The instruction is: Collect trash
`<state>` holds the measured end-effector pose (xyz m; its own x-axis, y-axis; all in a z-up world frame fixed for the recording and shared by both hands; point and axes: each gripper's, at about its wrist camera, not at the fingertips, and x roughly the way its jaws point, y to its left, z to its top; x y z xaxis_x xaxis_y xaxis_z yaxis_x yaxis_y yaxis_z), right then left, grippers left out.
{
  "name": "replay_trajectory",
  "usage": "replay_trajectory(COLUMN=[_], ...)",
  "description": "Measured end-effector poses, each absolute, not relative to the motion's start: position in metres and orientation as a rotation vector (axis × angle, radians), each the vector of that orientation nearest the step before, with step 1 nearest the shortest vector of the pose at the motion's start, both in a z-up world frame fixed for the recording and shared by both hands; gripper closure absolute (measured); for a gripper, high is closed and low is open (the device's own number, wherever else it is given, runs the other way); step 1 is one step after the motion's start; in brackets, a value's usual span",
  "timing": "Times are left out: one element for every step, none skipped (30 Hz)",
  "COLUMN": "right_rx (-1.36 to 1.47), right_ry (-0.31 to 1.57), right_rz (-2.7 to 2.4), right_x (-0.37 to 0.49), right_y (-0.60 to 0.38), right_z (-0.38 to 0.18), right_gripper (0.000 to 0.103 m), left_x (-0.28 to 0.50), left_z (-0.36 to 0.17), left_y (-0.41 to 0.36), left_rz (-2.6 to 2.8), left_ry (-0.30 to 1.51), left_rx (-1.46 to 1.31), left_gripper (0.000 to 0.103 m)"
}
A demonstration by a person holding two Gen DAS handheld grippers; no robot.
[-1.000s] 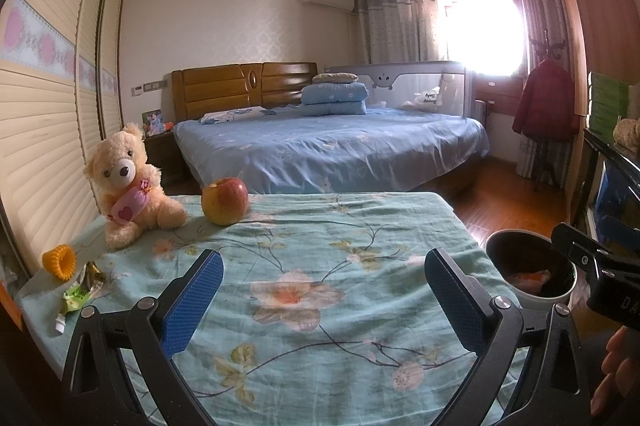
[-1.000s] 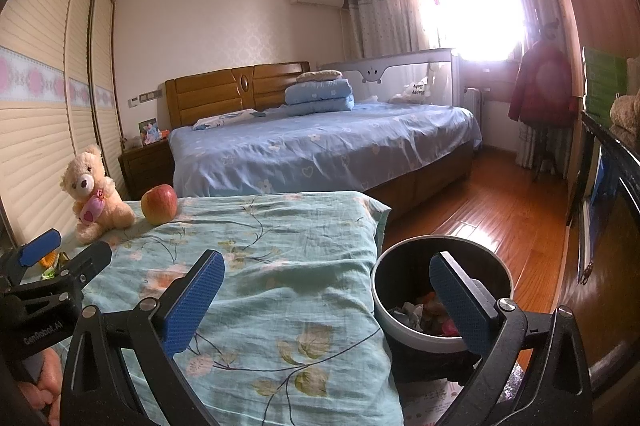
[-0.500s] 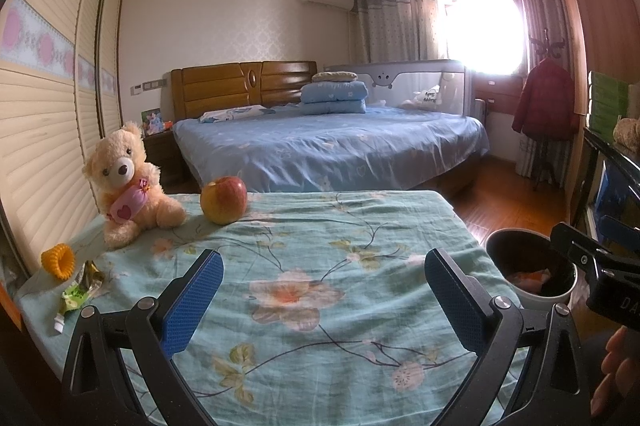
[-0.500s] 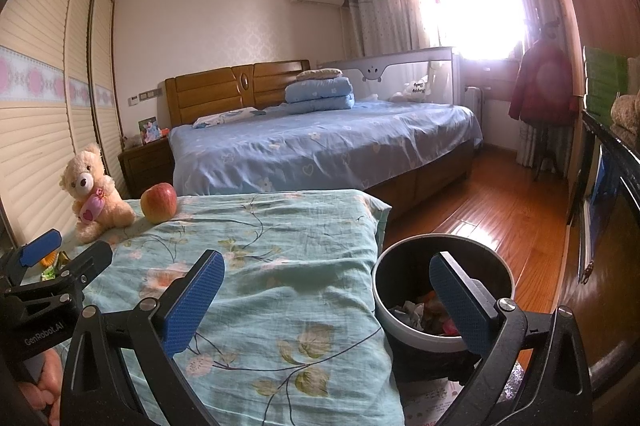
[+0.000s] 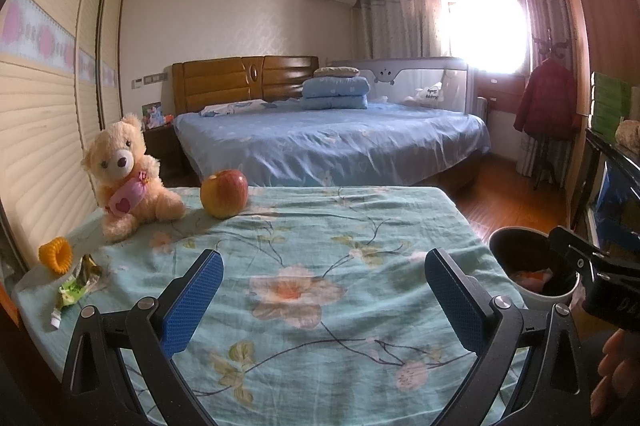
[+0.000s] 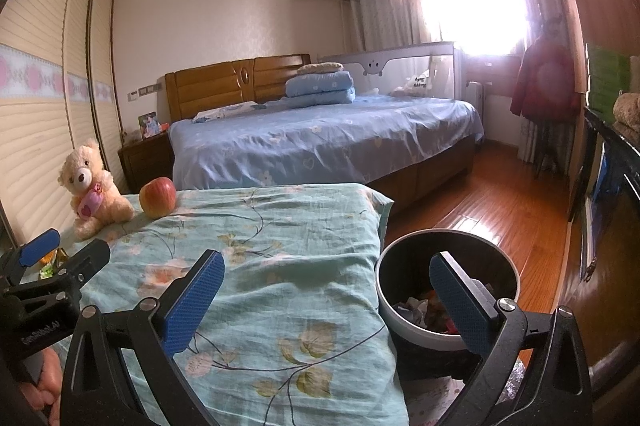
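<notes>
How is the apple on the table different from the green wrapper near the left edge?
The apple is round, whole and red-yellow; the wrapper is flat, crumpled and green. The apple sits beside the teddy bear at the far side; the wrapper lies nearer, by the orange ring. Both rest on the flowered cloth.

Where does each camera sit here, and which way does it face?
Left wrist: on the left gripper, above the cloth-covered table, facing the bed; both open fingers show, plus the right gripper at the right edge.
Right wrist: on the right gripper, over the table's right edge and the bin, facing the bed; the left gripper shows at left.
Shared: table, bear, apple, bin, bed.
</notes>
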<state>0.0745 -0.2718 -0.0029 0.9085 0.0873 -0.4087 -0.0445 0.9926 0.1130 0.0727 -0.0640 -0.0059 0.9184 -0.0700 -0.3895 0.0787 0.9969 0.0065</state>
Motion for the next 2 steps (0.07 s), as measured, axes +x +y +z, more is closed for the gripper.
replay_trajectory(right_rx=[0.102, 0.101], right_ry=[0.432, 0.440], right_rz=[0.069, 0.069], right_x=[0.0768, 0.0782], right_y=[-0.2712, -0.2693], right_z=[-0.0051, -0.0066], right_gripper=[0.000, 0.000], left_x=[0.0743, 0.0758], left_z=[-0.0074, -0.0082], left_y=[-0.0630, -0.0625], left_rz=[-0.077, -0.077], left_ry=[0.406, 0.411], left_rx=[0.018, 0.016], left_gripper=[0.001, 0.001])
